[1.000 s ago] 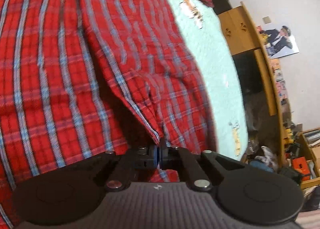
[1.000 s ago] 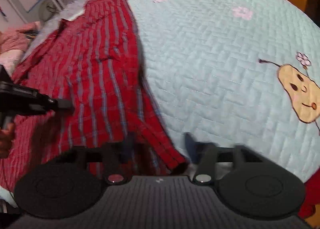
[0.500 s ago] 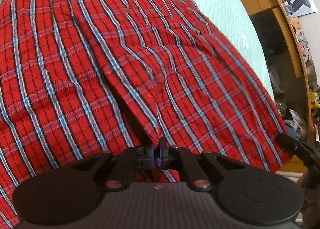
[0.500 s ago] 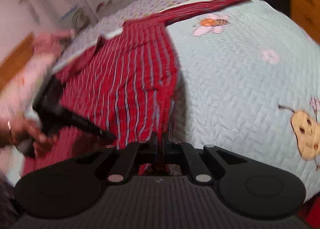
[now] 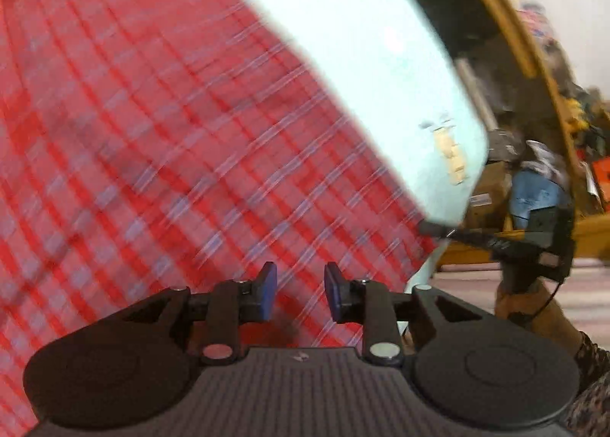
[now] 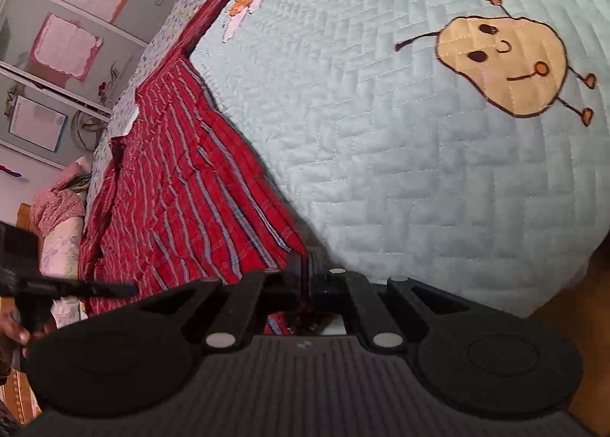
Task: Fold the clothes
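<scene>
One red plaid shirt is lying long on the green quilt, stretching away from my tongs. My right gripper is pinching its near corner, while my left gripper is hanging open, holding nothing, just above the cloth.

Home bedroom: bed w/ pale green quilt, cartoon pear print; white wardrobe; wooden shelf unit w/ clutter; pillows.
</scene>
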Motion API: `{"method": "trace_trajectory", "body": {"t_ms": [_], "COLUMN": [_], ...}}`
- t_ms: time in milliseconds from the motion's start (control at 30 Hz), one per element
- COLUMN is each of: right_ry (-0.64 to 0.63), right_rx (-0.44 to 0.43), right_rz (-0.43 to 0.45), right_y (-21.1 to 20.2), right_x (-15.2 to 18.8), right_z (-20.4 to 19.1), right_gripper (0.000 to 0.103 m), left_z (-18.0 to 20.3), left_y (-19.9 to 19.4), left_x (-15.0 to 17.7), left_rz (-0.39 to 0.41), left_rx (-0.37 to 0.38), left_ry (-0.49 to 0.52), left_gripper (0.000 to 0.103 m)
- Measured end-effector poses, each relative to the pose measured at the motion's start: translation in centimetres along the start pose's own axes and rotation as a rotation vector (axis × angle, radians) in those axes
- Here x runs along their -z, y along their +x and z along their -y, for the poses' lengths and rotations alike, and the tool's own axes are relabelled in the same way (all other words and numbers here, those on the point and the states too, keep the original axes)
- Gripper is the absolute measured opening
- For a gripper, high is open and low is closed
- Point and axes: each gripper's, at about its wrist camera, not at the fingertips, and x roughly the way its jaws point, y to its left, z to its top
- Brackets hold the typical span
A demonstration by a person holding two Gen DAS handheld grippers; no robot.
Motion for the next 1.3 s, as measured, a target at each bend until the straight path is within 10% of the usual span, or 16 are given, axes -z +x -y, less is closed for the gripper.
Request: {"method": "trace_trajectory", "body": {"t_ms": [300,500,567,700,833,1133,1233,1300], "right_ry": [-0.268,-0.163,-0.125,-0.145,-0.293,-0.385,-0.369,-0.300], "right_rx": [0.128,0.095,0.053,-0.138,-0.232,-0.424,-0.380,-0.354], "right_rz": [-0.012,-0.031,0.019,0.028,0.001,-0.271,-0.317,-0.318], "right_y": [0.3,0.2,-0.7,2.3,9.3,20.5,21.7,21.7], "right_x": [-0.3,-1.0,-2.0,-6.7,-11.4,-15.4,-15.4,-15.7], "right_z": [-3.5,-0.9,-0.5,-2.0,-5.5,-9.5,-9.7,-8.8], "right_gripper": [0.002,0.003,0.013,0.067,0.068,0.059,0.015,0.004], "left_z": [2.6,2.0,2.1,2.1,1.2,-4.2,-4.5,-4.6], "left_y": [8.5,9.3,9.0,7.9,5.2,1.3,1.3,1.0], "left_x": [-2.9,-2.5,-2.5,-1.9,-0.6,2.7,3.5,3.9], "left_rz": [0.150,0.162,0.159,0.189,0.249,0.292,0.297,0.293], "left_rx": [-0.021,-0.015,-0.013,0.005,-0.020,-0.152,-0.152,-0.151], "left_ry": [0.084,0.068,0.071,0.028,0.016,-0.072,-0.078,-0.079], "left_gripper": [0.036,0.036,0.036,0.037,0.038,0.042,0.042,0.042]}}
